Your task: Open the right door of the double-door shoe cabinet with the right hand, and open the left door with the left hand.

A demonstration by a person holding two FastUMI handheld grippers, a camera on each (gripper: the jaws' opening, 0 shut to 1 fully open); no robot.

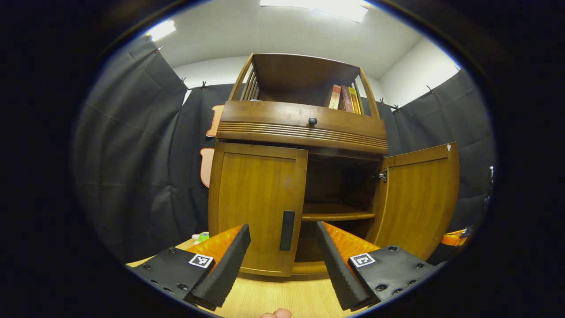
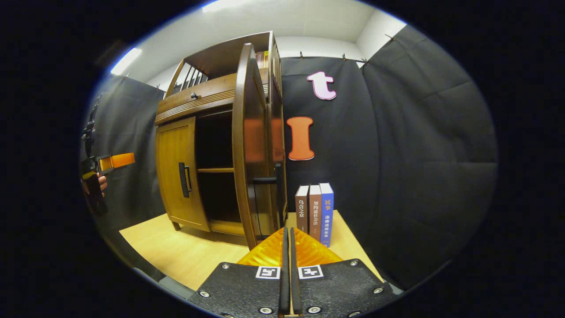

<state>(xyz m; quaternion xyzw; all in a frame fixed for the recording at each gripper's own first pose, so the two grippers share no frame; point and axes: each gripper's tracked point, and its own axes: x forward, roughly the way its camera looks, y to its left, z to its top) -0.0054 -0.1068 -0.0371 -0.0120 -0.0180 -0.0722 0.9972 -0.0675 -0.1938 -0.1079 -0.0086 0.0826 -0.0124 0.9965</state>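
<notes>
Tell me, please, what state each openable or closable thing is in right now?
Right door: swung wide open.
Left door: closed, handle untouched.
Drawer: closed.
Left tool: open, facing the left door's handle.
Right tool: shut, holding nothing.

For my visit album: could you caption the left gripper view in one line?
Open left gripper faces the closed left door and its handle; the right door already stands open.

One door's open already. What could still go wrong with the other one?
The left tongs are open and aimed at the left door's handle, but that handle is slim, so they might slip off it. The right door stands swung open near the standing books, so a nudge could send it against them.
</notes>
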